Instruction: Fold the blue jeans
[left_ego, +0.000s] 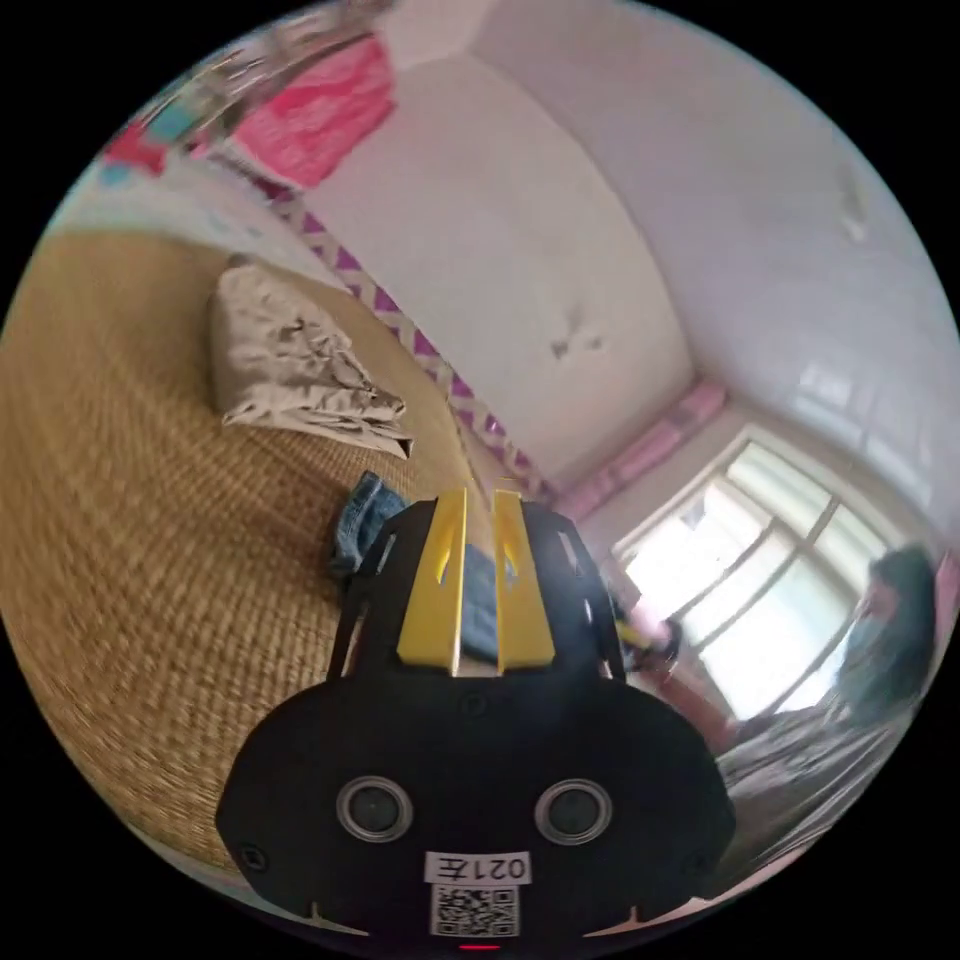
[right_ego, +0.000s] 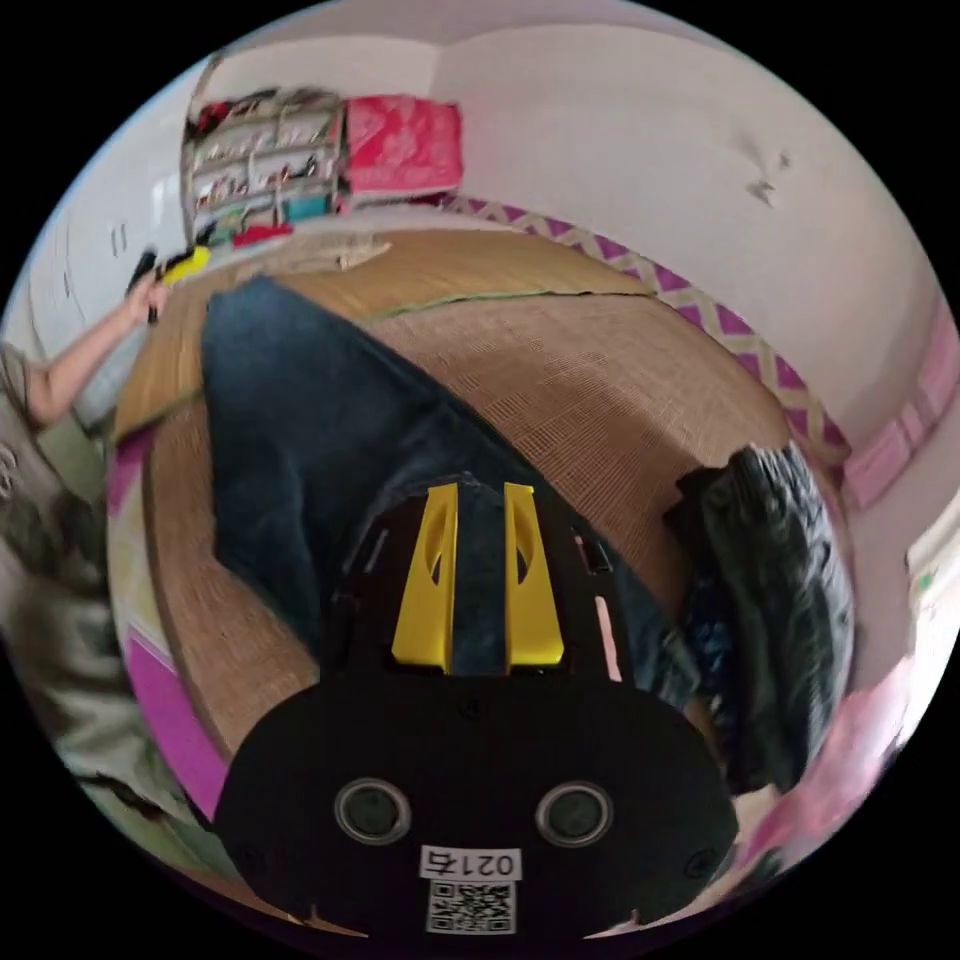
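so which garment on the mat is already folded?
The beige garment, a neat stack left alone. The blue jeans lie stretched between both tongs.

Folded beige garment (left_ego: 290, 365) on woven mat (left_ego: 130, 520), dark clothes pile (right_ego: 780, 590)

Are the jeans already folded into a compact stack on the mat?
No, in the right gripper view the blue jeans lie stretched long across the woven mat.

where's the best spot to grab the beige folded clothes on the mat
Grip the beige folded clothes at the stacked loose edges nearest the left gripper, coming in low along the woven mat; there the layers stick out thin enough to pinch together.
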